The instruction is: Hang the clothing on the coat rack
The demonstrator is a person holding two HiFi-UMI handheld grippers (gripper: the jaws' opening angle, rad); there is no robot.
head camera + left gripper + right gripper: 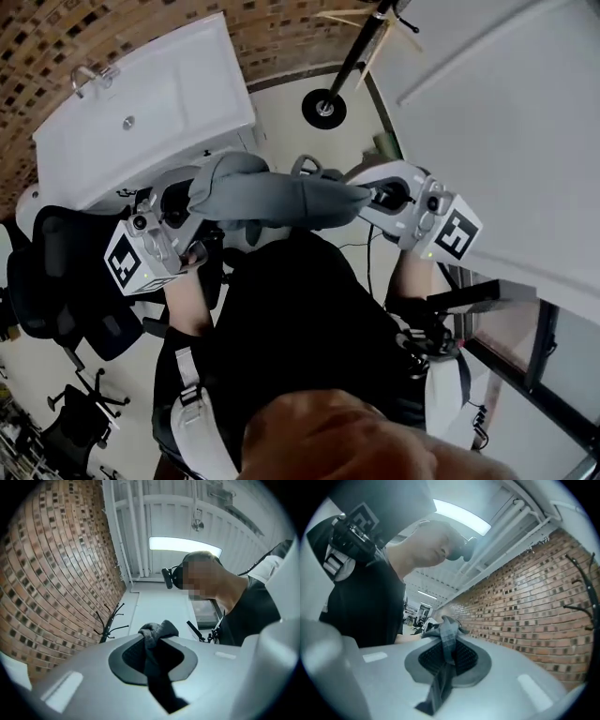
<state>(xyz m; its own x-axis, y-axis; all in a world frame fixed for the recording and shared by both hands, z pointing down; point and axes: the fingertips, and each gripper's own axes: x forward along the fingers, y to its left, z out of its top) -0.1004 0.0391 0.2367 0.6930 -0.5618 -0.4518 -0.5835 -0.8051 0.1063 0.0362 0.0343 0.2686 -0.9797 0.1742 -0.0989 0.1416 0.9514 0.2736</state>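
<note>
Clothing (pixel 281 199) stretching in air between your grippers, at chest. Left gripper (pixel 187 204) clamping one bunched end; right gripper (pixel 373 195) clamping other. Coat rack (pixel 361 47) standing well apart on floor. You're risking thin pinch slipping, or fabric missing hook.

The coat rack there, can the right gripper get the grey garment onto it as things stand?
Probably yes. The coat rack stands just ahead of the right gripper, with nothing seen between them. The grey garment is also clamped in the left gripper, so both must go together.
</note>
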